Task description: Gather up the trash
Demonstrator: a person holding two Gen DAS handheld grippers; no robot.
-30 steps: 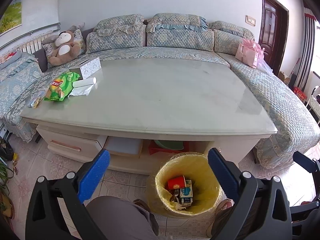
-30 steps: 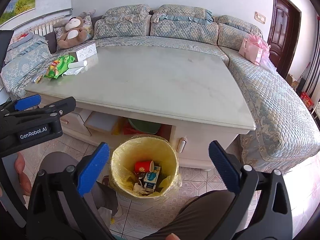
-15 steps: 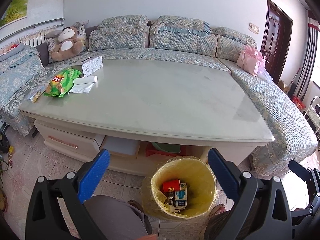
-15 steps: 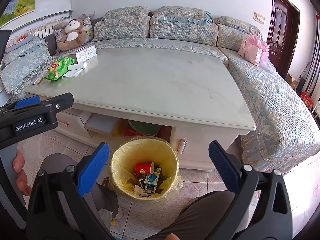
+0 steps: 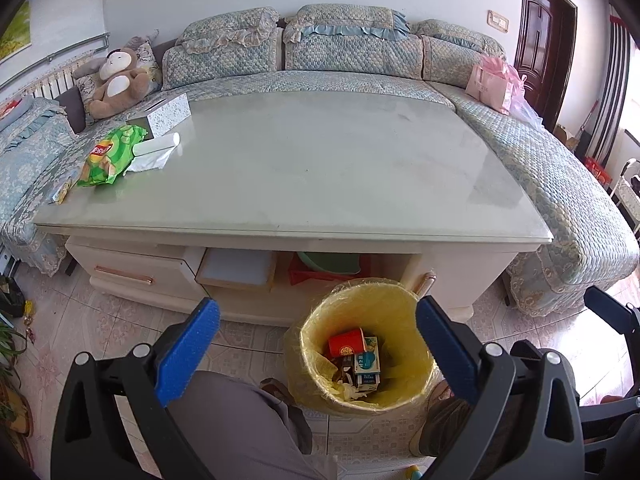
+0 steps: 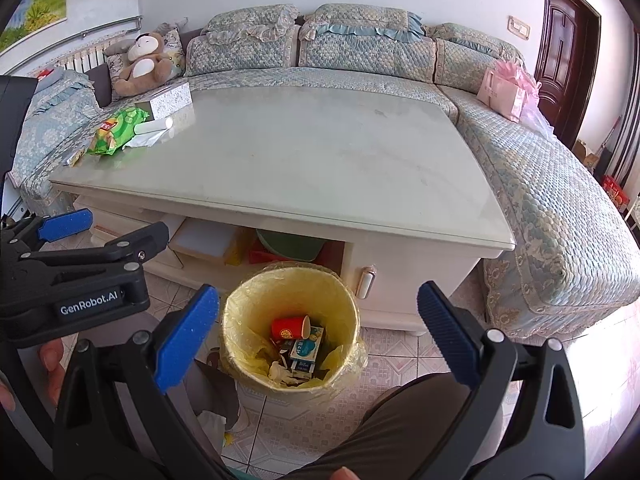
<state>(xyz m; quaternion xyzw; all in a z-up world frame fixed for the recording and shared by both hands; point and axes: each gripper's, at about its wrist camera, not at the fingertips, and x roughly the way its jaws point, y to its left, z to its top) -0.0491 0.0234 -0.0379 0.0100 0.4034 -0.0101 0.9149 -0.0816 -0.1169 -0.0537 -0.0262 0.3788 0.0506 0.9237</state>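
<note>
Hovering above the floor, the left hand-held gripper (image 5: 318,338) and the right hand-held gripper (image 6: 318,330) both have their blue fingers spread wide, gripping nothing. Below them stands a yellow-lined bin (image 5: 404,312) just in front of the desk (image 5: 320,168), with a red cup (image 5: 346,342) and cartons inside. A green snack bag (image 5: 110,152) lies at the desk's far left corner, beside a tissue box (image 5: 164,114).

"GenRobot.AI" in white on the left claw (image 6: 66,220) body (other packaging print too small to read)
</note>
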